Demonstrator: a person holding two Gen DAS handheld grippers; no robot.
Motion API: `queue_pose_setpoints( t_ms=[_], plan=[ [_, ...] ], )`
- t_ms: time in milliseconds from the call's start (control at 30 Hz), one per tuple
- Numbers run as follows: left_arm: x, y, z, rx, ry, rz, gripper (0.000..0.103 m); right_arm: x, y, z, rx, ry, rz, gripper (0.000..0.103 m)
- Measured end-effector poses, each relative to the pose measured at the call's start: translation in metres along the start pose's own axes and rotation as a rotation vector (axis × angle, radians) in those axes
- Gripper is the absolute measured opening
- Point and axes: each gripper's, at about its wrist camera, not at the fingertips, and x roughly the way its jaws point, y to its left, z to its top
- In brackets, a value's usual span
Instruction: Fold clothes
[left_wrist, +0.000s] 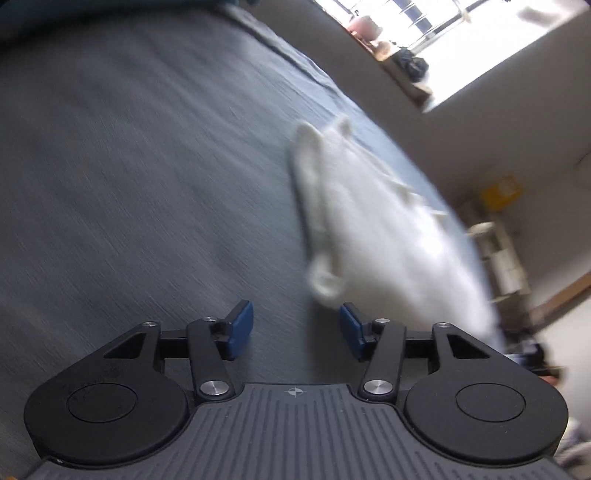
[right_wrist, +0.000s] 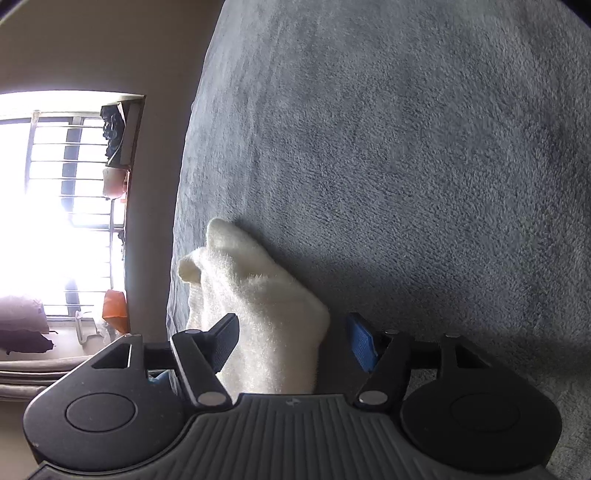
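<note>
My left gripper (left_wrist: 296, 329) is open and empty over the grey blanket (left_wrist: 147, 166); the white garment (left_wrist: 369, 229) lies ahead to its right, near the blanket's edge. My right gripper (right_wrist: 291, 341) is open too, fingers astride one end of it, pads apparently not pressing. Next, I'd say: left takes the near corner, both pinch all layers, then fold flat without dragging.

I see one white fleecy garment (left_wrist: 373, 221) lying flat on the grey bed (left_wrist: 147, 166), close to the bed's edge on the window side. It looks folded, with a thick rolled hem along one side.
</note>
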Motion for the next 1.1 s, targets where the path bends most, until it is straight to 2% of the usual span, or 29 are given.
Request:
queue_pose_setpoints(
  t_ms=[67, 133, 233, 467, 600, 700, 733, 767, 800, 867, 967, 1100],
  plan=[
    [0.011, -0.002, -0.008, -0.051, 0.041, -0.084, 0.067, 0.008, -0.003, -0.003, 0.007, 0.017, 0.013, 0.071],
    [0.022, -0.003, -0.016, -0.099, 0.077, -0.16, 0.069, 0.019, -0.006, -0.006, 0.014, 0.041, 0.026, 0.073],
    [0.044, -0.005, -0.015, -0.128, 0.064, -0.173, 0.069, 0.037, -0.008, -0.006, 0.017, 0.062, 0.04, 0.074],
    [0.058, 0.008, 0.002, -0.316, -0.033, -0.251, 0.074, 0.057, -0.003, 0.006, 0.058, 0.038, 0.098, 0.077],
    [0.068, 0.006, 0.006, -0.327, -0.055, -0.239, 0.074, 0.069, 0.001, 0.01, 0.042, 0.02, 0.104, 0.077],
    [0.07, -0.002, 0.005, -0.313, -0.067, -0.194, 0.065, 0.076, 0.005, 0.011, 0.017, 0.006, 0.099, 0.077],
    [0.07, 0.0, 0.006, -0.322, -0.067, -0.177, 0.056, 0.077, 0.007, 0.011, 0.013, 0.001, 0.094, 0.076],
    [0.069, 0.001, 0.006, -0.333, -0.068, -0.163, 0.047, 0.078, 0.01, 0.01, 0.001, -0.002, 0.075, 0.07],
    [0.068, 0.005, 0.005, -0.357, -0.071, -0.166, 0.043, 0.078, 0.014, 0.009, -0.014, -0.005, 0.051, 0.064],
    [0.066, 0.007, 0.003, -0.377, -0.08, -0.164, 0.032, 0.077, 0.017, 0.009, -0.037, -0.011, 0.025, 0.048],
    [0.06, -0.001, 0.001, -0.349, -0.113, -0.17, 0.02, 0.071, 0.022, 0.004, -0.077, -0.034, 0.013, 0.036],
    [0.049, -0.015, 0.007, -0.282, -0.157, -0.186, 0.017, 0.062, 0.038, -0.006, -0.147, -0.08, 0.012, 0.03]
  ],
)
